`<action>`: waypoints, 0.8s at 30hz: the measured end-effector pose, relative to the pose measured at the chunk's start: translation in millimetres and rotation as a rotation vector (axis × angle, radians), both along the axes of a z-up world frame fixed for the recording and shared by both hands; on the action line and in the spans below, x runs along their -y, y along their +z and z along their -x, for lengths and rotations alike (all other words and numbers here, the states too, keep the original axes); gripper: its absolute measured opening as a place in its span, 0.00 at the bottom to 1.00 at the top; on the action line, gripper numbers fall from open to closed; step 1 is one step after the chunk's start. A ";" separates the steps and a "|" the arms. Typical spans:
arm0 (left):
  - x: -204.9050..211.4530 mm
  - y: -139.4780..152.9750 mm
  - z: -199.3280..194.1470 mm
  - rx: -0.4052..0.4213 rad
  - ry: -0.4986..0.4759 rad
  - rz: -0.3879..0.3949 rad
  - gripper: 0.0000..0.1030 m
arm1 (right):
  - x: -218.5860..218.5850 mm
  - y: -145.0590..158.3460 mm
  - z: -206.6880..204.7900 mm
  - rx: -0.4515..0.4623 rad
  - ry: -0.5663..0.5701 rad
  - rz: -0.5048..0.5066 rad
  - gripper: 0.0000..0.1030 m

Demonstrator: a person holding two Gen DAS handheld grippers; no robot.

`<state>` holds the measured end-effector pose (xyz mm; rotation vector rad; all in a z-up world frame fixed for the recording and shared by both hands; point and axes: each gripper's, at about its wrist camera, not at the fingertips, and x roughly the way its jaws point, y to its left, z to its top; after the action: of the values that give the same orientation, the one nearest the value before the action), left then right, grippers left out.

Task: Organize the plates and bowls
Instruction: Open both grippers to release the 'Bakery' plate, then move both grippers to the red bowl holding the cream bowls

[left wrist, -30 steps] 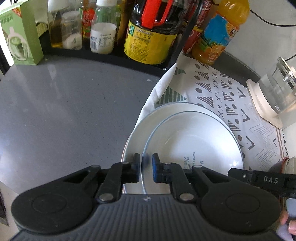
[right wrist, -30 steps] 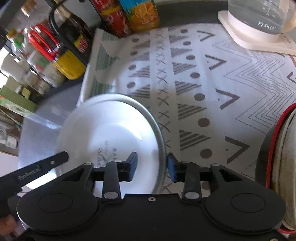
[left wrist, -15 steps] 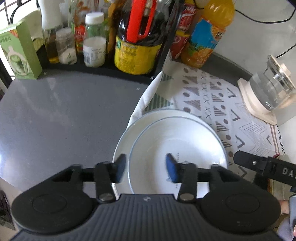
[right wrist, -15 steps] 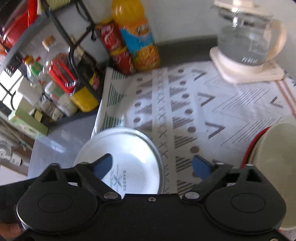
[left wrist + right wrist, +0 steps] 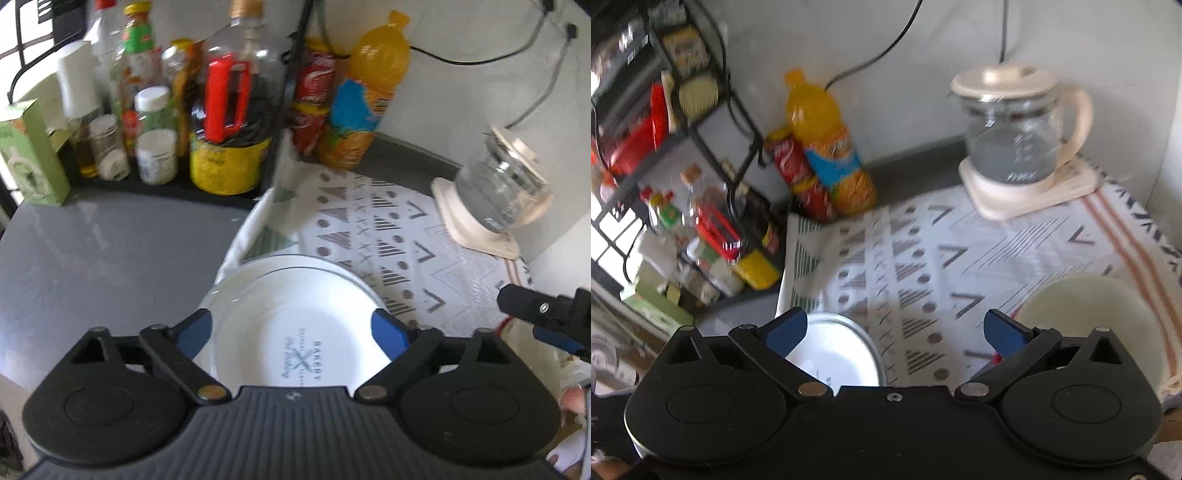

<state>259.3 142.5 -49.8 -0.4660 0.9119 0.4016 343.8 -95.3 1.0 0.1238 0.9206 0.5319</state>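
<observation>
Plates stacked, both of your grippers let go.

The small white round plate (image 5: 291,332) sits inside the big white round plate (image 5: 236,288), half on the patterned cloth (image 5: 406,236). Your left gripper (image 5: 291,332) was pinching the rim a second ago; now it and your right gripper (image 5: 894,328) gape wide, holding nothing. The cream bowl (image 5: 1097,317) waits next.

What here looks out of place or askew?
The patterned cloth has its left edge folded up off the grey counter, and the stacked white plates sit over that edge. Nothing looks spilled or broken.
</observation>
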 end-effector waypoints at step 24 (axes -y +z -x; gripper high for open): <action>114.1 -5.6 -75.3 0.041 -0.314 0.026 1.00 | 143.7 -7.8 9.9 0.044 -0.336 -0.003 1.00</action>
<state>334.6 28.4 -55.3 -0.3460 0.9332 0.0939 333.9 -239.0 -6.8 0.2630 0.8344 0.2235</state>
